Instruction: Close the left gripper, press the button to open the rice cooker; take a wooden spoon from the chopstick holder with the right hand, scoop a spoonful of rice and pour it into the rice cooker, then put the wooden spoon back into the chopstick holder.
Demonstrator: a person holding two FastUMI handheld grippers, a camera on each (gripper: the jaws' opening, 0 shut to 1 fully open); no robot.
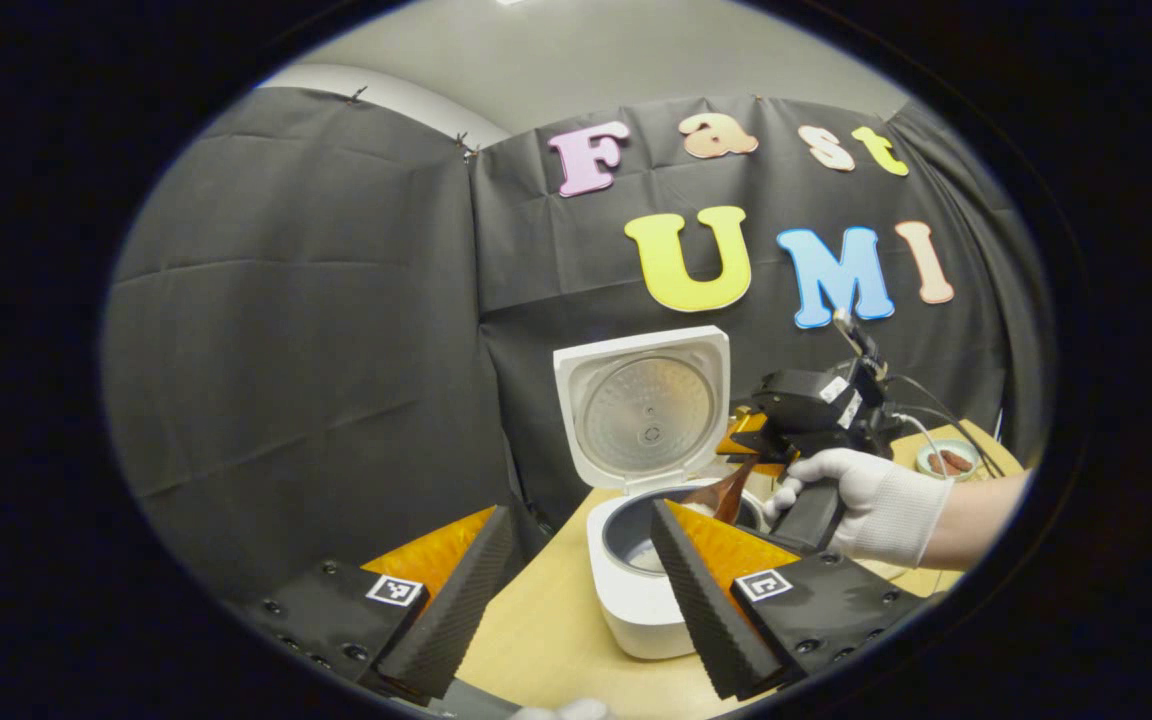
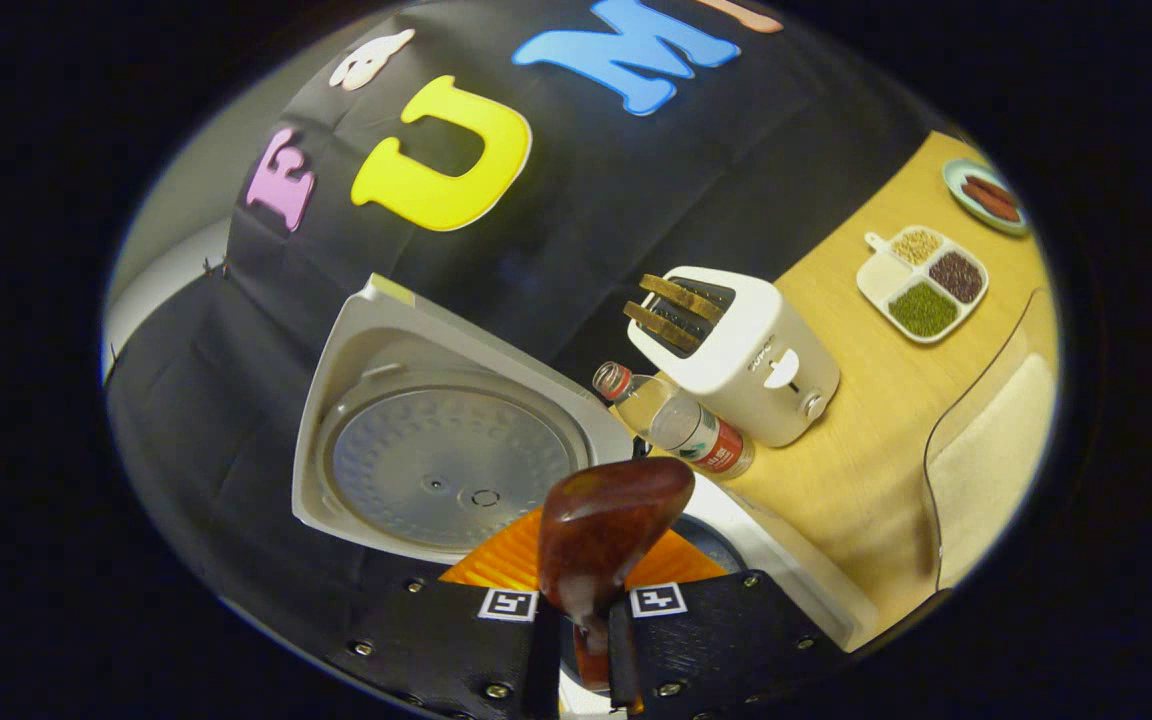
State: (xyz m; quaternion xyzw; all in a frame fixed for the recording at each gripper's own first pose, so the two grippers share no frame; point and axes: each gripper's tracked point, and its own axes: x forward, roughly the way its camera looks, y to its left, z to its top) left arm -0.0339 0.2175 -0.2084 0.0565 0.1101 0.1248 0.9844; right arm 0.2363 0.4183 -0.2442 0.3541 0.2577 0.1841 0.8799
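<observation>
The white rice cooker point(image 1: 636, 600) stands on the wooden table with its lid point(image 1: 646, 405) up and something pale lying in the inner pot point(image 1: 641, 545). My left gripper point(image 1: 581, 515) hangs open in front of it, holding nothing. A gloved hand point(image 1: 871, 500) holds my right gripper point(image 1: 751, 455), which is shut on the wooden spoon point(image 1: 726, 490); the spoon's bowl reaches over the pot's rim. In the right gripper view, the spoon point(image 2: 606, 530) sticks out of my right gripper point(image 2: 584, 625), in front of the raised lid point(image 2: 436, 460). Whether rice lies in the spoon is hidden.
Behind the cooker are a plastic bottle point(image 2: 681, 425) and a white toaster point(image 2: 746, 355) with bread in its slots. Farther along the table are a divided tray of grains point(image 2: 926, 280) and a small plate point(image 2: 986, 195). A pale cloth point(image 2: 986, 460) lies at the table's edge.
</observation>
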